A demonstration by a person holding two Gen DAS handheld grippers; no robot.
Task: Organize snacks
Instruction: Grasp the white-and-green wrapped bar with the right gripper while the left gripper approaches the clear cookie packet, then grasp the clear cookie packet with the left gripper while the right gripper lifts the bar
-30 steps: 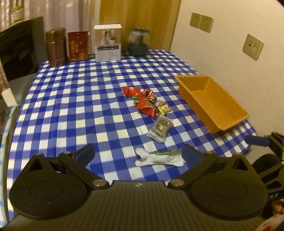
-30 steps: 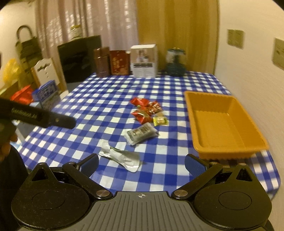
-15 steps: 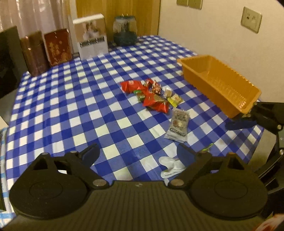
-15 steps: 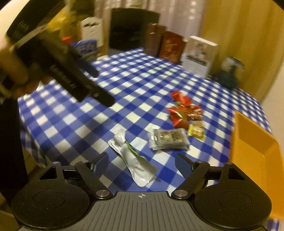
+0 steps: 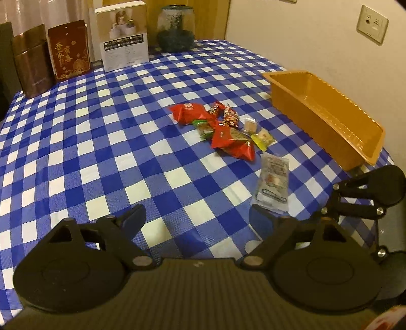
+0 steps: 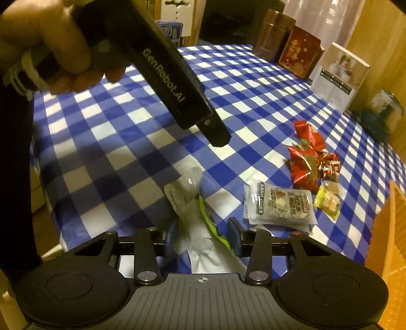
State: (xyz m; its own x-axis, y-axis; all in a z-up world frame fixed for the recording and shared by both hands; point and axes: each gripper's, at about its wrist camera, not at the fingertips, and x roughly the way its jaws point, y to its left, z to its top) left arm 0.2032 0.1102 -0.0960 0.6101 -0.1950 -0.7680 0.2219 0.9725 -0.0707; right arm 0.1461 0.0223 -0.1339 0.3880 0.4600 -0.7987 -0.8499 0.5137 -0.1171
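My right gripper point(image 6: 201, 233) is low over the checked tablecloth point(image 6: 114, 157), its jaws closing on a crumpled white pouch with a green edge point(image 6: 192, 203), which both pads touch. My left gripper point(image 5: 196, 214) hovers over the cloth with its jaws wide and closing slightly, nothing between them. Ahead of it lie a clear snack packet point(image 5: 274, 180), a heap of red packets point(image 5: 228, 137) and a yellow sweet point(image 5: 264, 138). The orange tray point(image 5: 324, 114) stands at the right with nothing in it. The pouch is hidden in the left wrist view.
Along the table's far edge stand a brown tin point(image 5: 30, 66), a red box point(image 5: 69, 48), a white box point(image 5: 124, 35) and a glass jar point(image 5: 176, 28). The wall with a socket point(image 5: 371, 24) runs close behind the tray. A hand point(image 6: 63, 45) holds the left gripper.
Both grippers came down and forward over the table. The right one rolled and drew its jaws in around the white pouch. The left one's jaws narrowed a little, and the pouch left its view.
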